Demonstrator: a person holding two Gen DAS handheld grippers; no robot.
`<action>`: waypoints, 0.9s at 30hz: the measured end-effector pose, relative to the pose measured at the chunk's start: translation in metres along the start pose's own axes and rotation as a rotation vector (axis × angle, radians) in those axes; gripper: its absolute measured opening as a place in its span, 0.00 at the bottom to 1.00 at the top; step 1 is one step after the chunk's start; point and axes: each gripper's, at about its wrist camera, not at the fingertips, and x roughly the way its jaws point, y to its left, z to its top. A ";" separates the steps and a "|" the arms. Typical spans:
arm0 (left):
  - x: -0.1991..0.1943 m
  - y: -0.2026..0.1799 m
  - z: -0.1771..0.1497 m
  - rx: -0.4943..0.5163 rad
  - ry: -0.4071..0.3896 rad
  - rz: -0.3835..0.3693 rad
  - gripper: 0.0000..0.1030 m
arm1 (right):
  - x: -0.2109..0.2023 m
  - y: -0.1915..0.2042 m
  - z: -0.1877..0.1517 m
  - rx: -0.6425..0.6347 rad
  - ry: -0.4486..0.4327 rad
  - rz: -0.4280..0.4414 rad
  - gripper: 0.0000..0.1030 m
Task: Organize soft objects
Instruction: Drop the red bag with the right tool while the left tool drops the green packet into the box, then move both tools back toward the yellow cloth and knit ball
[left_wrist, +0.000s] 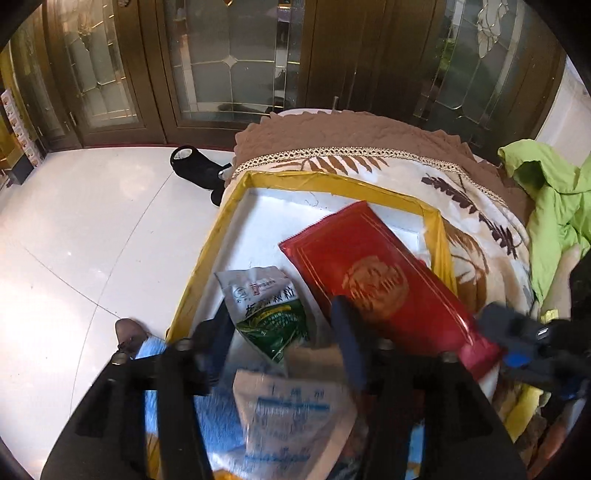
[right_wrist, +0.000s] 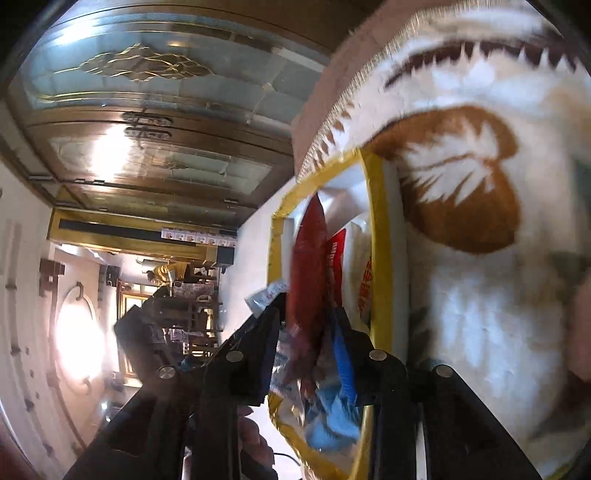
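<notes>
**Red pouch over the tray**

On the leaf-print blanket (left_wrist: 469, 206) sits the yellow-rimmed tray (left_wrist: 207, 258). My right tool (right_wrist: 306, 332) grips the red pouch (left_wrist: 373, 273) by its near end, long axis slanting away over the tray. My left tool (left_wrist: 284, 328), nearer the green packet (left_wrist: 269, 314), hangs released.

Red packet (left_wrist: 373, 273): near end hidden behind the left gripper's finger (left_wrist: 345, 332) and the blurred right gripper (left_wrist: 517, 339).
White sachet (left_wrist: 291, 417): motion-blurred, blue print unreadable, lower end cut off at the picture's bottom edge.
Green-and-white pouch (left_wrist: 266, 310): characters too smeared to read.
Yellow-rimmed box (left_wrist: 207, 254): near corners hidden behind the fingers.
Right wrist view: packets in the box (right_wrist: 321, 295) blurred together, labels unreadable.
Green garment (left_wrist: 550, 206): cut off at the right edge.
</notes>
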 end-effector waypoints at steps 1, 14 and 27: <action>-0.005 -0.001 -0.003 -0.003 -0.007 -0.002 0.60 | -0.007 0.002 -0.003 -0.015 -0.002 -0.002 0.32; -0.097 -0.068 -0.066 0.101 -0.240 0.077 0.71 | -0.098 0.025 -0.085 -0.300 -0.128 -0.334 0.53; -0.114 -0.134 -0.121 0.168 -0.239 0.001 0.74 | -0.180 -0.011 -0.140 -0.315 -0.206 -0.482 0.56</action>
